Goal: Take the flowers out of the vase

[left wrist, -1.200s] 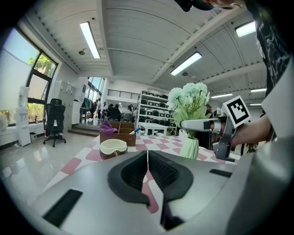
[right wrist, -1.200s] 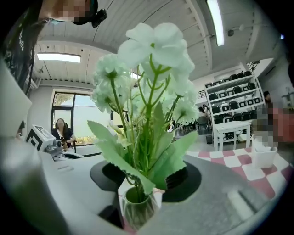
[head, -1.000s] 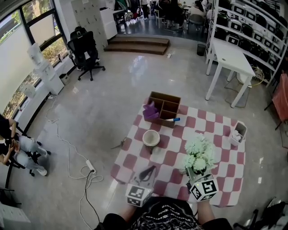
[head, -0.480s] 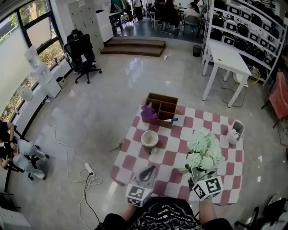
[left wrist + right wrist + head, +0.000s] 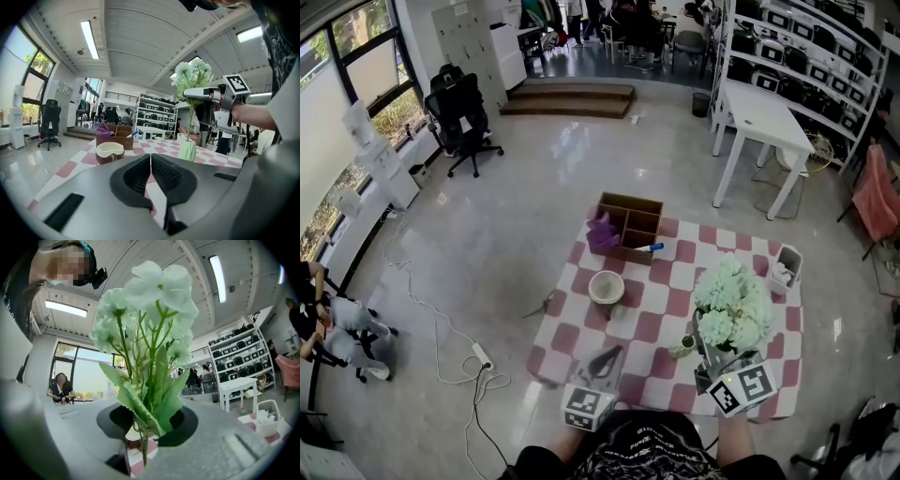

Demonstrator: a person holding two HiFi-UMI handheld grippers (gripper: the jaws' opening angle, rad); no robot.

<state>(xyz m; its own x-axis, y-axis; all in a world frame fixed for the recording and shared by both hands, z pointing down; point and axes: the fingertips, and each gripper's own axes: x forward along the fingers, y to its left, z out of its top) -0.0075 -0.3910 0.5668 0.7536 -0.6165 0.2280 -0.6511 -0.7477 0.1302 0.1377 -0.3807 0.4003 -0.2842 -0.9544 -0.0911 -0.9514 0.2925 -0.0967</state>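
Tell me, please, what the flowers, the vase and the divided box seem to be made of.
The flowers are probably artificial, plastic or fabric: the leaves look flat, even and matte, and the stems thin and wiry. The vase is pale green, opaque and smooth, perhaps ceramic or plastic; the look does not settle which. The box is brown and matte with thin partitions, so wood or stiff cardboard.

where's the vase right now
In the head view the vase stands on the checked cloth, right of centre near the person's edge, just left of the flowers and well right of the bowl.
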